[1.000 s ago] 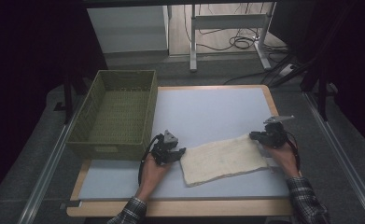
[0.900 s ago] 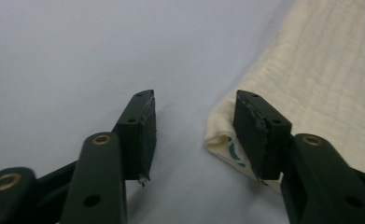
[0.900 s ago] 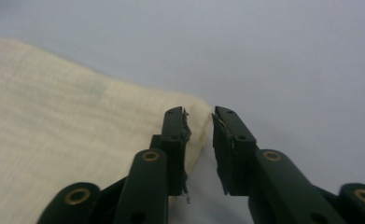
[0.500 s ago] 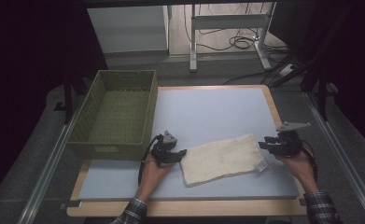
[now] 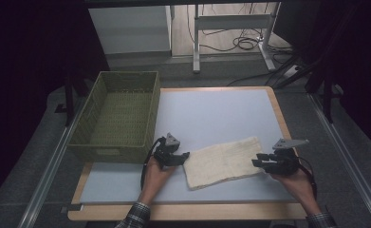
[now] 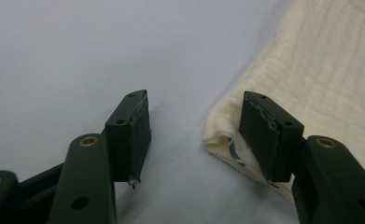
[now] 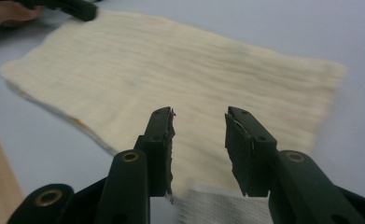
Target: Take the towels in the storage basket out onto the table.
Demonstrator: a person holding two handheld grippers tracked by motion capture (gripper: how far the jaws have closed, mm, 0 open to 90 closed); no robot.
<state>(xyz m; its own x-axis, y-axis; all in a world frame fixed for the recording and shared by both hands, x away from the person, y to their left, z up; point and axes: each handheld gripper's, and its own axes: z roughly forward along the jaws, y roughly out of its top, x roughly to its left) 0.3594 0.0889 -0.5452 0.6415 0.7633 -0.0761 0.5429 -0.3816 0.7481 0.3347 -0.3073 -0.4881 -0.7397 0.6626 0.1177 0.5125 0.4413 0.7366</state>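
A folded cream cloth [image 5: 223, 161] lies flat on the pale table [image 5: 211, 114], near the front edge. My left gripper [image 5: 185, 156] rests at the cloth's left end. In the left gripper view its jaws [image 6: 194, 126] stand apart and have just been opening; the cloth's corner [image 6: 227, 140] lies by the right jaw, unpinched. My right gripper [image 5: 255, 163] is at the cloth's near right corner. In the right gripper view it [image 7: 199, 135] hovers over the cloth [image 7: 171, 60], having opened and then closed a little, with nothing gripped.
A green woven basket [image 5: 107, 153] stands on the table's left side, just behind my left gripper. The table's wooden rim [image 5: 278, 114] runs along the right. A metal frame and cables [image 5: 240, 42] are on the floor beyond the table.
My right gripper has let go of the cloth's far right corner and come toward the near edge, now open. The cloth's right end lies flat. The left hand stayed put.
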